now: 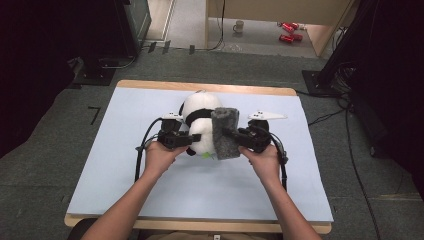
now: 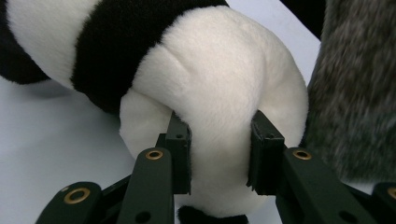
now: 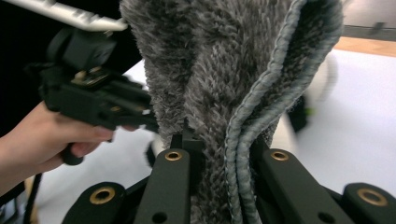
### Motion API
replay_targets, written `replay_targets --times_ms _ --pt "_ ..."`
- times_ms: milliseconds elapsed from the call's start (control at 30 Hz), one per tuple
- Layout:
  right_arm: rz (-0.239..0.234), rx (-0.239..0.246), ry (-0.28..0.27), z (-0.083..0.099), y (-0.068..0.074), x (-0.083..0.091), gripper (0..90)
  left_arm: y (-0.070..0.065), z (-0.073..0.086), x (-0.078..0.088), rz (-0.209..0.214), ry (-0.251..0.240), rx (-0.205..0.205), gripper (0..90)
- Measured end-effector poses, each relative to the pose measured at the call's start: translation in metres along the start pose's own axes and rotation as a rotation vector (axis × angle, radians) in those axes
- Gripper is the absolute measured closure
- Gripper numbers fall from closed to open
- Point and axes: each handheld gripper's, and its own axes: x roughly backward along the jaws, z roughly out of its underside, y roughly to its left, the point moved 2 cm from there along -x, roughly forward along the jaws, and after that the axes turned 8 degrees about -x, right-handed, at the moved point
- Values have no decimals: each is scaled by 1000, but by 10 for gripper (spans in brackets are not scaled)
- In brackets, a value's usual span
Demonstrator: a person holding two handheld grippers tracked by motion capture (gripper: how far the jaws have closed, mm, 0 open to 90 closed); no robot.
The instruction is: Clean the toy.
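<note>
A black-and-white plush panda [image 1: 200, 117] lies in the middle of the pale blue table top [image 1: 150, 190]. My left gripper [image 1: 191, 140] comes in from the left and is shut on the panda's white rear [image 2: 219, 116], its jaws pinching the plush from both sides. My right gripper [image 1: 231, 135] comes in from the right and is shut on a grey fuzzy cloth [image 1: 225, 133], which hangs folded against the panda's right side. The cloth [image 3: 224, 84] stands between the right jaws with its stitched hem [image 3: 261, 93] showing. The left gripper [image 3: 149, 122] and its hand appear beyond the cloth.
The table's wooden edge [image 1: 200, 86] runs along the far side. On the floor beyond stand a mug [image 1: 239, 26] and red items [image 1: 288, 31]. Dark equipment and cables [image 1: 350, 120] flank the table on both sides.
</note>
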Motion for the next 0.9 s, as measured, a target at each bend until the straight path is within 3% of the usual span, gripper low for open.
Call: replay_targets --times_ms 100,133,233,333,467,700,900 --pt "-16 42 34 6 9 -12 792 -2 -2 2 83 -27 55 663" --pt "-17 66 38 8 11 -14 792 -2 -3 2 98 -29 57 662" --pt "-1 125 57 15 13 -20 793 -3 -1 0 99 -15 63 665" --pt "22 170 85 23 12 -25 794 2 3 -1 103 -36 115 672" --pt "10 214 118 38 11 -33 794 10 6 0 122 -38 160 683" --pt "4 227 170 54 -4 -44 796 15 7 1 122 -48 183 686" --pt "42 212 234 64 -12 -52 795 20 5 6 111 -68 193 685"
